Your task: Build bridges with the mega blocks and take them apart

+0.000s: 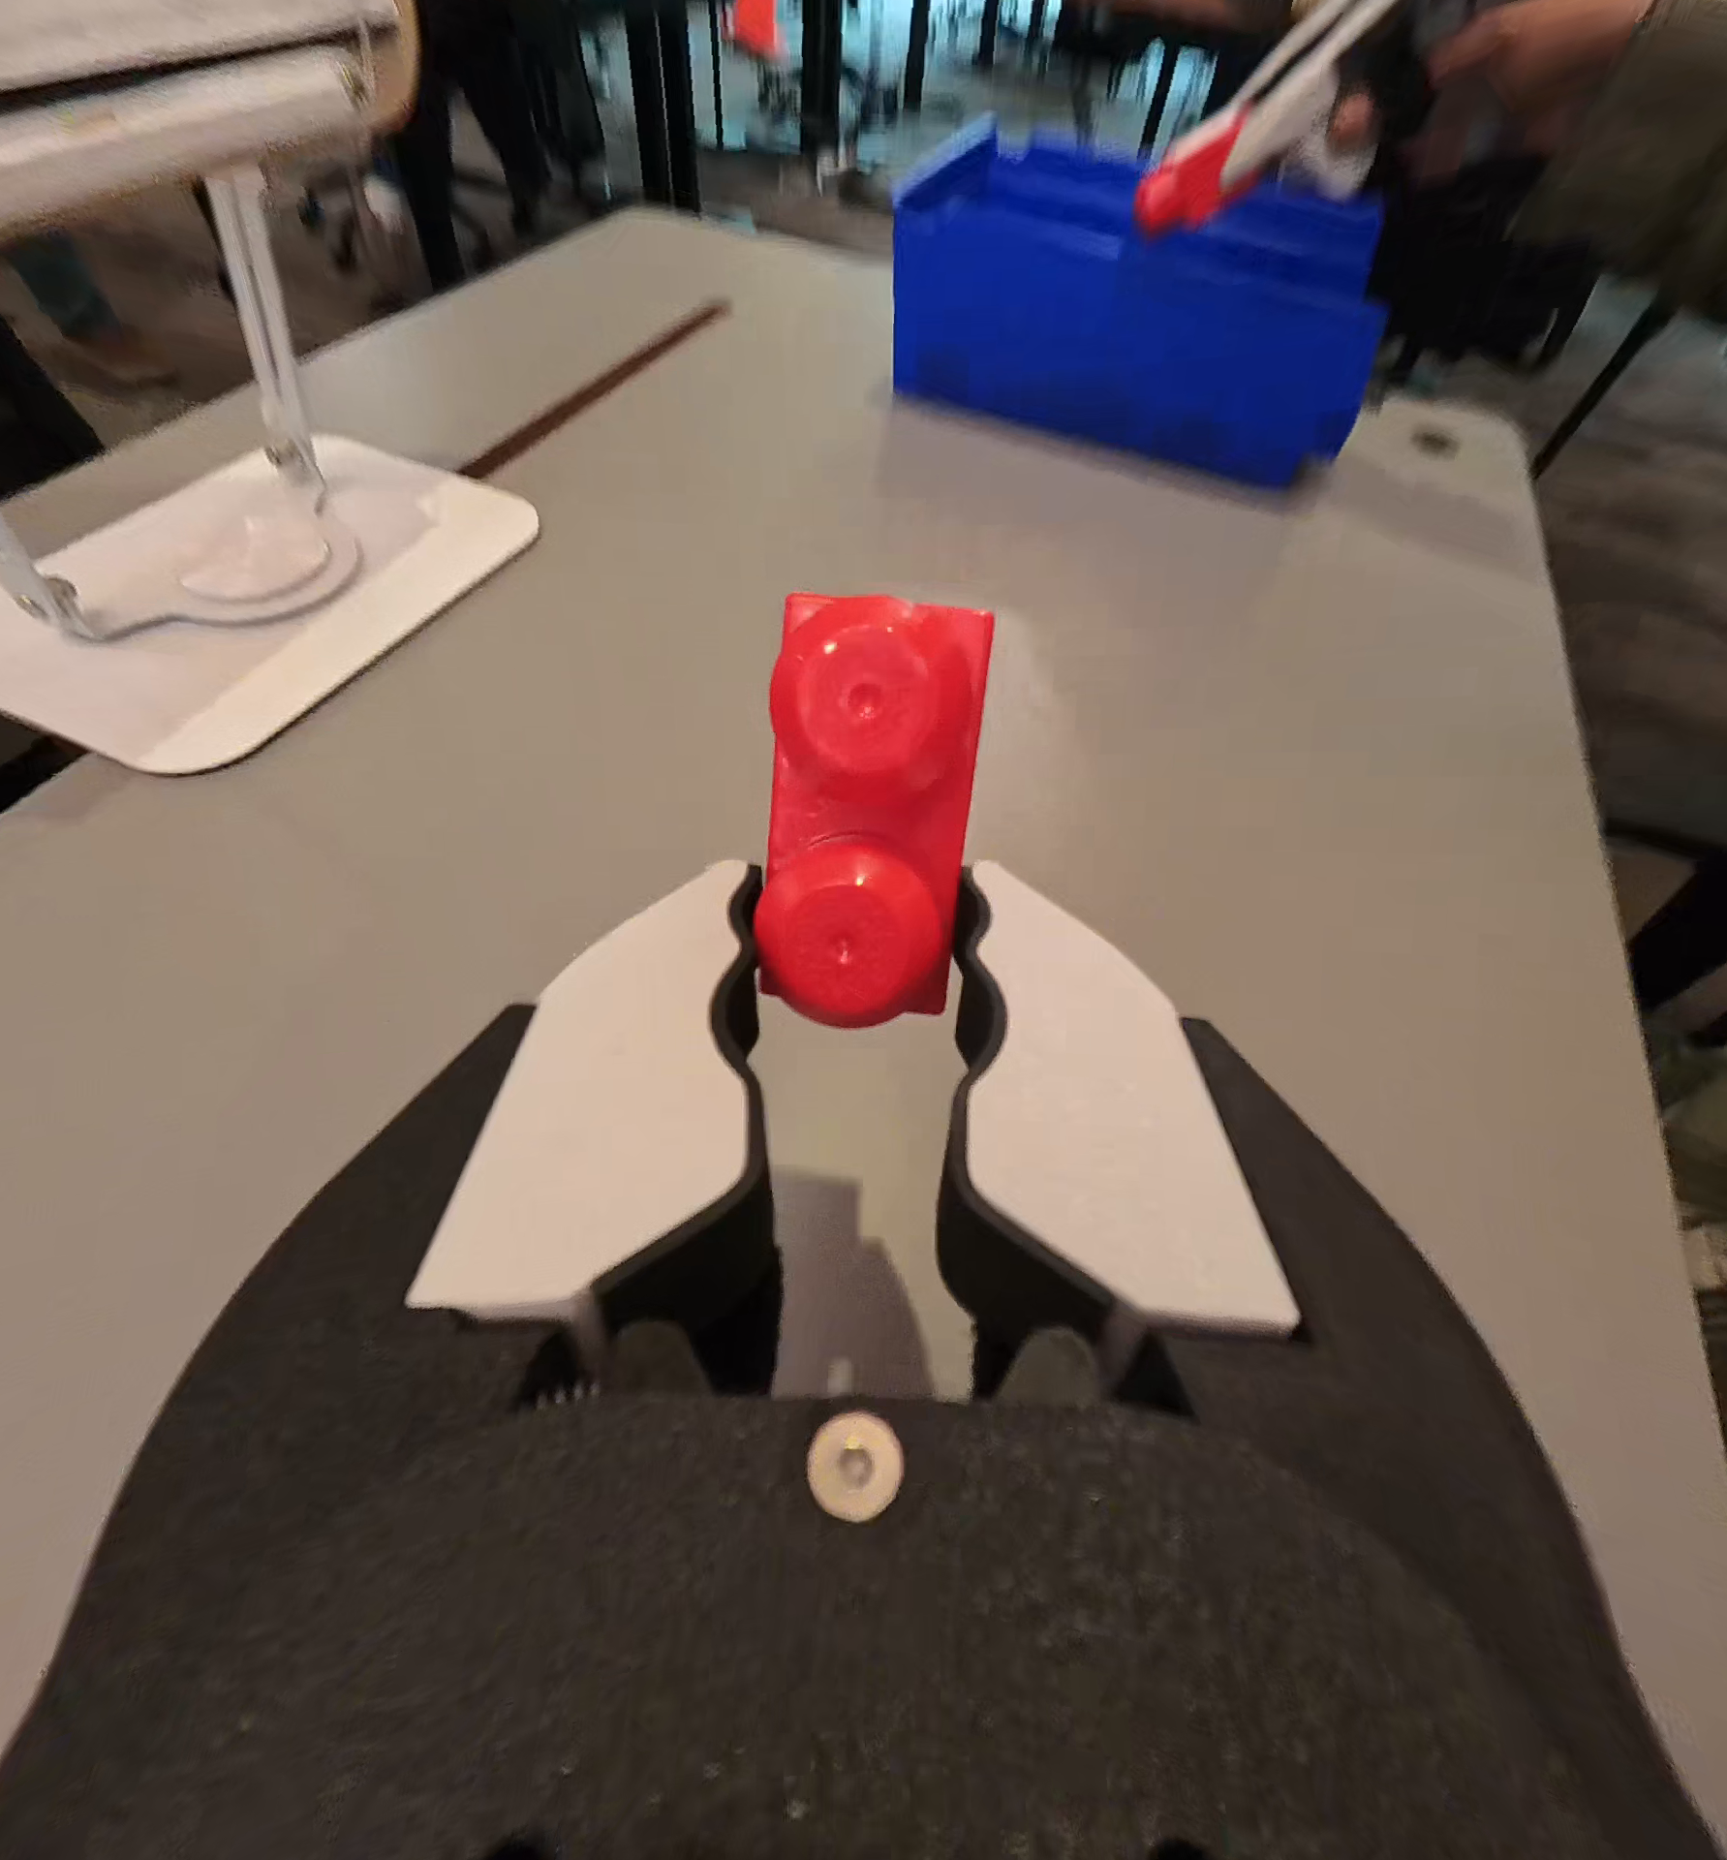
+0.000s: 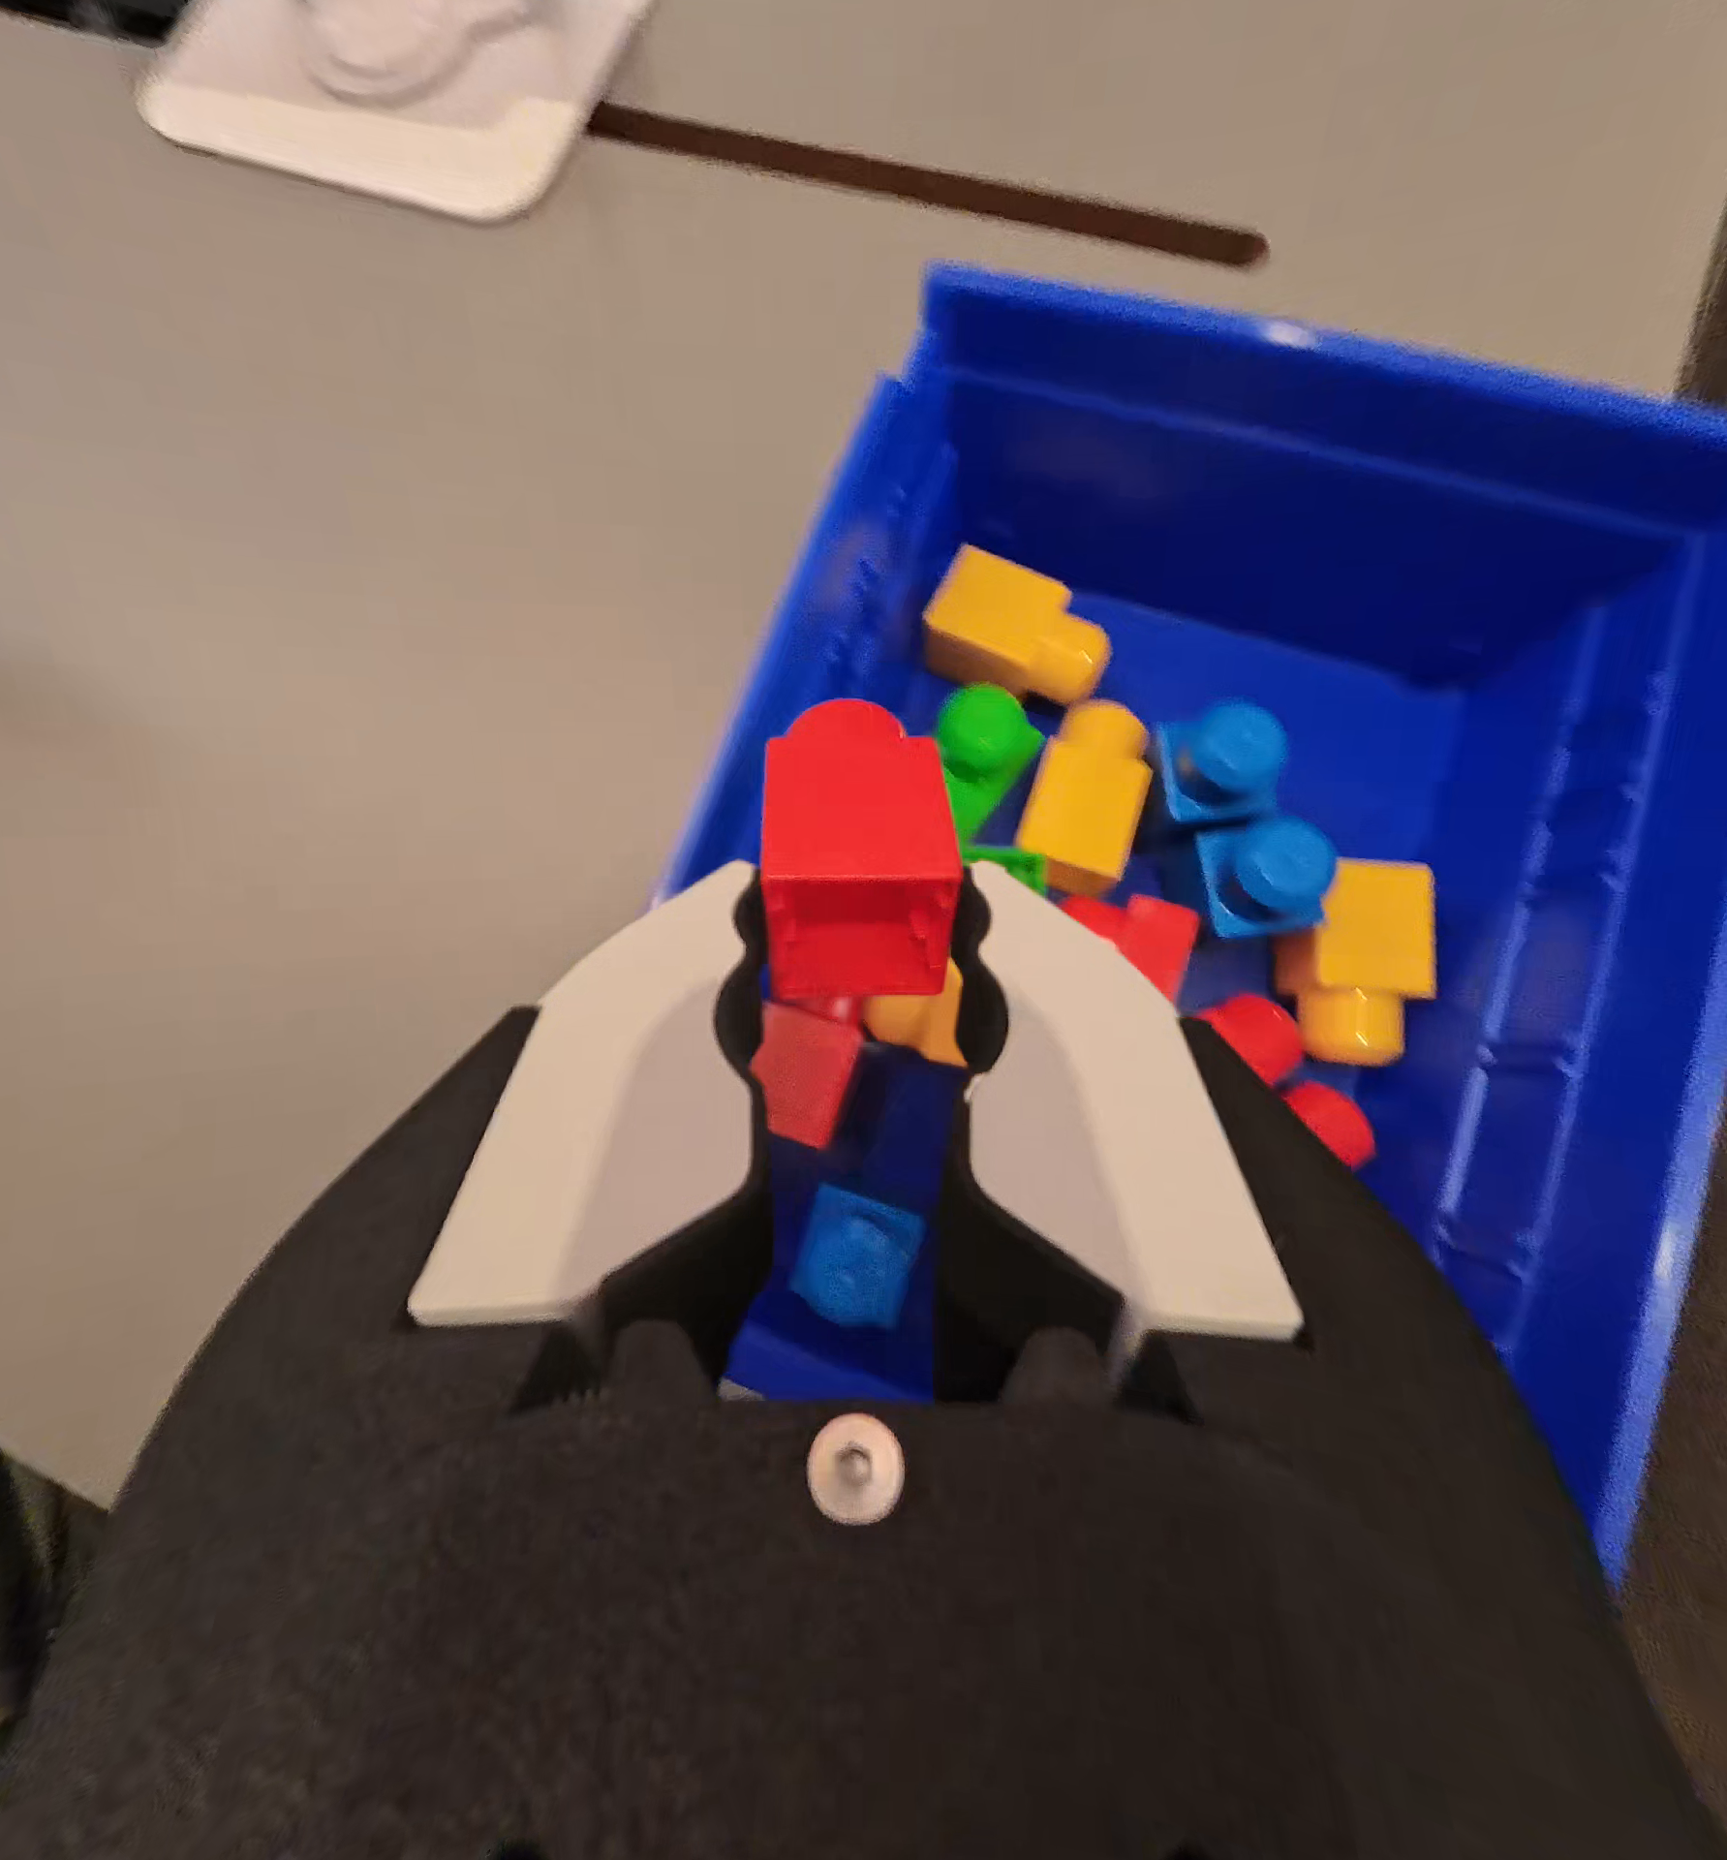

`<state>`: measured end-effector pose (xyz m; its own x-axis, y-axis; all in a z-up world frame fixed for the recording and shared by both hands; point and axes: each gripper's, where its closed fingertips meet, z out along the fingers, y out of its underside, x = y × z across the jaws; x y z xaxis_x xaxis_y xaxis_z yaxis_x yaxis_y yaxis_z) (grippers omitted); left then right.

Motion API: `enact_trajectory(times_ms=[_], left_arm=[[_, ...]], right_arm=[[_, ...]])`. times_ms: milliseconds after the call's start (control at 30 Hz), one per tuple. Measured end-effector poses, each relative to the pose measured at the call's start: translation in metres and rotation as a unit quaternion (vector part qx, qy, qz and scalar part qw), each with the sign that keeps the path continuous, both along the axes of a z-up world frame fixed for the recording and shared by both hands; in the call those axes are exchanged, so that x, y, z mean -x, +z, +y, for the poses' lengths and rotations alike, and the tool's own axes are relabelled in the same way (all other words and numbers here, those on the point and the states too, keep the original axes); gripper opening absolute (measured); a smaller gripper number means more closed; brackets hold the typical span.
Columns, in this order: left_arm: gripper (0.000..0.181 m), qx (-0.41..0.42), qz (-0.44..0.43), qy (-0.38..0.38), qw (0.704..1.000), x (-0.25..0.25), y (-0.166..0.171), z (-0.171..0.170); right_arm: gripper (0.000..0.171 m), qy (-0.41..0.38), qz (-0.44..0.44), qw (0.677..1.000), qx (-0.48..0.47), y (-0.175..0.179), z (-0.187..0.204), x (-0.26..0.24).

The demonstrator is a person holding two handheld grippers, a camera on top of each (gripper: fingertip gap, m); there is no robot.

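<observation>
While both grippers carry red blocks, nothing is yet built on the table.
Table (image 1: 1191, 705): grey and bare in the middle, likely where the bridge will go.
Bin (image 2: 1594, 906): blue, at the table's far right corner; it holds the loose supply of yellow, blue, green and red blocks.
Stand (image 1: 235, 604): white base with clear legs, off to the left, well apart from the work.
Left gripper (image 1: 854, 936): jaws clamped on the two-stud red block (image 1: 874, 765), held above the table with studs facing the camera, probably ready to be set down.
Right gripper (image 2: 859, 926): jaws closed on the one-stud red block (image 2: 854, 845), held over the bin's near-left edge, hollow underside toward the camera; the picture is blurred, so its height is uncertain.
</observation>
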<state>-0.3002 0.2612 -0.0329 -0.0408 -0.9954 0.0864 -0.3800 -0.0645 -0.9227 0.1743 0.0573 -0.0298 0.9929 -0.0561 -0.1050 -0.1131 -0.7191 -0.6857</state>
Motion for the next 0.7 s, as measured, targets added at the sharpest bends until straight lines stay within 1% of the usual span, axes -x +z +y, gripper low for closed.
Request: enact_trajectory(times_ms=[67,167,200,233,267,300,367,400,467,533,600,633,700], left_arm=[[0.036,-0.023,0.054,-0.007,0.998,-0.002,-0.009,-0.001],[0.036,-0.046,0.124,-0.028,0.991,-0.006,-0.021,-0.006],[0.036,-0.054,0.149,-0.035,0.987,-0.007,-0.026,-0.007],[0.036,-0.061,0.174,-0.042,0.982,-0.007,-0.031,-0.007],[0.036,-0.068,0.196,-0.049,0.977,-0.007,-0.035,-0.008],[0.036,-0.073,0.213,-0.057,0.973,-0.007,-0.038,-0.009],[0.036,-0.080,0.230,-0.067,0.967,-0.010,-0.040,-0.011],[0.036,-0.079,0.230,-0.072,0.967,-0.012,-0.039,-0.013],[0.036,-0.070,0.226,-0.085,0.968,-0.016,-0.037,-0.018],[0.036,-0.065,0.226,-0.092,0.968,-0.020,-0.037,-0.022],[0.036,-0.055,0.224,-0.099,0.968,-0.024,-0.039,-0.026],[0.036,-0.049,0.223,-0.103,0.968,-0.027,-0.040,-0.029],[0.036,-0.041,0.220,-0.109,0.969,-0.030,-0.040,-0.035]], right_arm=[[0.035,-0.013,-0.008,0.999,0.032,-0.018,-0.008,-0.015],[0.036,-0.010,-0.010,0.999,0.047,-0.037,-0.012,-0.021],[0.041,-0.011,-0.012,0.999,0.042,-0.038,-0.012,-0.023],[0.062,-0.017,-0.017,0.999,0.037,-0.038,-0.013,-0.025],[0.077,-0.016,-0.023,0.999,0.040,-0.037,-0.015,-0.025],[0.083,-0.019,-0.040,0.998,0.040,-0.031,-0.016,-0.027],[0.081,-0.018,-0.094,0.995,0.009,-0.007,-0.015,-0.026],[0.078,-0.005,-0.113,0.993,-0.019,0.008,-0.010,-0.015],[0.073,0.062,-0.117,0.988,-0.080,0.033,0.008,0.034],[0.071,0.161,-0.085,0.973,-0.139,0.044,0.032,0.111],[0.073,0.258,-0.060,0.949,-0.174,0.042,0.054,0.191],[0.077,0.303,-0.047,0.934,-0.182,0.037,0.065,0.229],[0.080,0.374,-0.025,0.907,-0.194,0.027,0.084,0.295]])
